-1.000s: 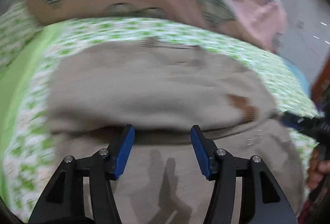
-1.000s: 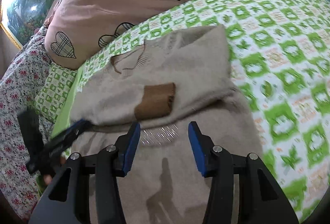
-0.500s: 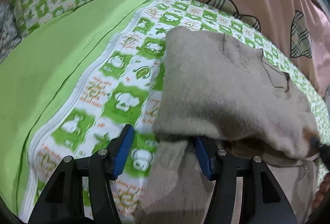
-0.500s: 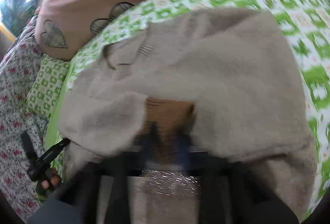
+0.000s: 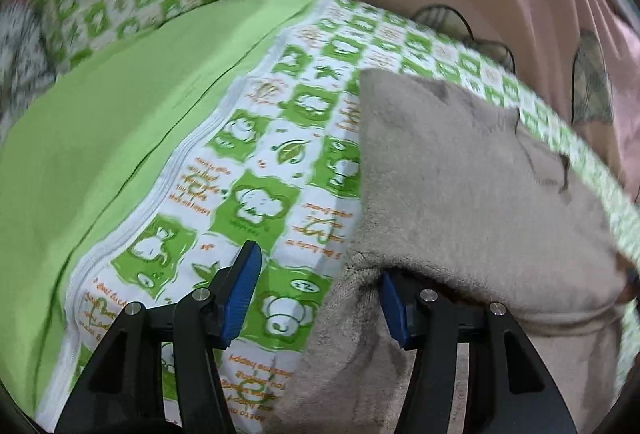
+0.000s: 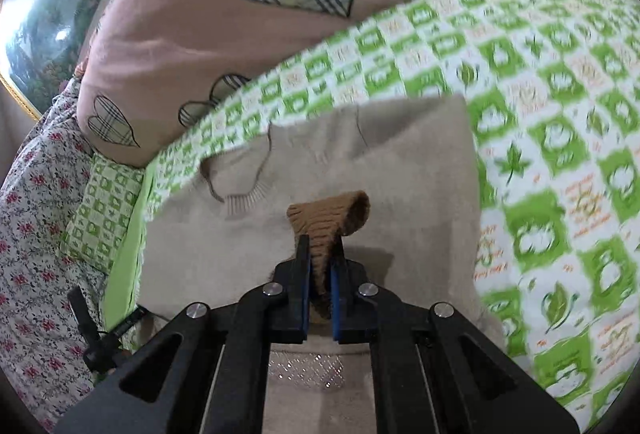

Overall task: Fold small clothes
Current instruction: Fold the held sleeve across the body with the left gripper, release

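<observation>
Green-and-white checked bedding (image 6: 560,114) is covering the bed, with a pink quilt (image 6: 208,34) printed with plaid hearts bunched along its far side. Lying flat across this bedding is the beige sweater (image 6: 400,170), a soft knit with a ribbed neckline; it is already partly doubled over on itself.

A sleeve fold seems to be under way. The right gripper (image 6: 320,274) is pinching the brown ribbed cuff (image 6: 332,218) between closed jaws and lifting it off the sweater's body. The left gripper (image 5: 316,294) is sitting at the sweater's side edge with its jaws standing apart: one blue pad is tucked under the folded layer, the other is over bare bedding, and nothing is being squeezed.

Next, the cuff probably needs carrying across and laying flat, while the left jaws are closing on the edge to lift the fold.
</observation>
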The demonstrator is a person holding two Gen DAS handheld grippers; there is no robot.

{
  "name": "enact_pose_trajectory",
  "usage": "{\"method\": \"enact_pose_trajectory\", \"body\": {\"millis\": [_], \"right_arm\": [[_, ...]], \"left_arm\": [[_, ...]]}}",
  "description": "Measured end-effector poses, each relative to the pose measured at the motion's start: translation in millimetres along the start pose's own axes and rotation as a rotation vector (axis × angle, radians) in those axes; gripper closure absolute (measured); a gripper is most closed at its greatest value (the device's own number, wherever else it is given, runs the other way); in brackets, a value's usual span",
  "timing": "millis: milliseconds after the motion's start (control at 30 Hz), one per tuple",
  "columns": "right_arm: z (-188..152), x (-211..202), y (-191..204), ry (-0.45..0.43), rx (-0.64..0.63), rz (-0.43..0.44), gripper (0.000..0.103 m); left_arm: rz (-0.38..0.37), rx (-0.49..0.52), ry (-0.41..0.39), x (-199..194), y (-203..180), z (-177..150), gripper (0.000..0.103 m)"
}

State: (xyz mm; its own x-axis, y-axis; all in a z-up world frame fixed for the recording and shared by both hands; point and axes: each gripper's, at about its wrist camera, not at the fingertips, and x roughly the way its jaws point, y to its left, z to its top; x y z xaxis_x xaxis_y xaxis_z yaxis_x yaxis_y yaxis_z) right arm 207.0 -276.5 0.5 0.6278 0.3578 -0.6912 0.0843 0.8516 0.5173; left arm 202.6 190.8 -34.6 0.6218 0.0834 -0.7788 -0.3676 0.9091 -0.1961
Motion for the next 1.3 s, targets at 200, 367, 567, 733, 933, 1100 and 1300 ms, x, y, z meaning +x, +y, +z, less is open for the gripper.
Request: {"method": "enact_pose_trajectory", "body": {"millis": [200,367,567,733,933,1100,1300], "right_arm": [[-3.5,10.8,2.2,0.009,-0.04,-0.059,0.094],[-5.2,9.7,-11.0,0.006,0.005,-0.17,0.088],[-25.6,5.3,18.7,0.002,-0.132,-0.086,0.088],[-30.1,25.2,-4.6,0.1,-0.024,-0.108,0.088],[-45.3,-41.7,1.7,-0.001,-0.044,-0.107,0.063],[-76.8,-80.0,3.5,-0.017,-0.071,-0.085,0.061],[-117.9,-101.8,-1.4,0.001,-0.068,-0.034,0.061]], "left_arm": [[-0.046,-0.041,0.008,4.6,7.4,0.6,0.046],[-0.082,-0.061,0.007,3.8,13.3,1.3,0.045],[-0.042,-0.031,0.007,4.3,5.3,-0.3,0.045],[-0.058,-0.024,0.023,-8.4,10.2,-3.1,0.046],[-0.06,0.083,0.017,-60.3,14.9,-34.6,0.048],[-0.135,0.077,0.045,-102.2,33.5,-71.7,0.046],[-0.19,0.074,0.117,-138.2,52.7,-132.5,0.045]]}}
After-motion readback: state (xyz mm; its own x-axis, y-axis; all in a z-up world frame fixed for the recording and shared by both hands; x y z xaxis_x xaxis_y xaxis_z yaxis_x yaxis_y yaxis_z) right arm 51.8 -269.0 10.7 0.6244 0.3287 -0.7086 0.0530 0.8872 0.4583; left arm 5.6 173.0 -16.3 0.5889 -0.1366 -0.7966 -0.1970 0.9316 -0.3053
